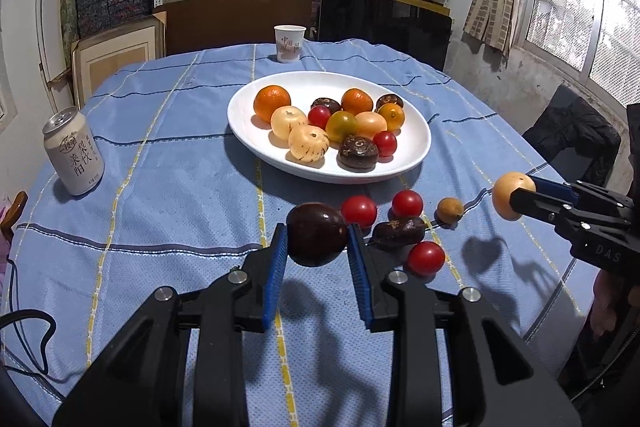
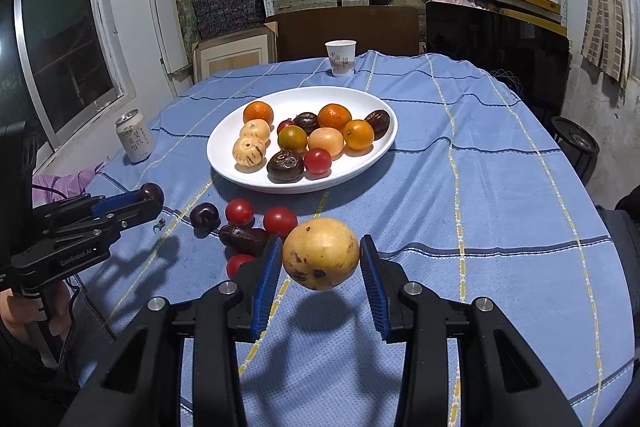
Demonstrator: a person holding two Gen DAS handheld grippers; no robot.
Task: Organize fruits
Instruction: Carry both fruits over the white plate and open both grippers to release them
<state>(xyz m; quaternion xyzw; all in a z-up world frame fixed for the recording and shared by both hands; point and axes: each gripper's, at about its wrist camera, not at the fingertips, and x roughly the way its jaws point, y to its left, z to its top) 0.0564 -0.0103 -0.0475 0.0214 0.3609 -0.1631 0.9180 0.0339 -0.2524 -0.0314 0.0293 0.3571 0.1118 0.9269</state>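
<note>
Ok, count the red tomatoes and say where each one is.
5 red tomatoes. Two in the white plate: one central, one near its front rim. Three on the blue cloth before it. More could hide among fruit.

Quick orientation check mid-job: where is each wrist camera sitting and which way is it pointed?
Left wrist: on the left gripper, looking down over its fingers, which clamp a dark fruit; the right gripper enters at right.
Right wrist: on the right gripper, same forward tilt, holding a yellow fruit; the left gripper and a hand at left.
Shared: white plate, can, paper cup, loose tomatoes.
</note>
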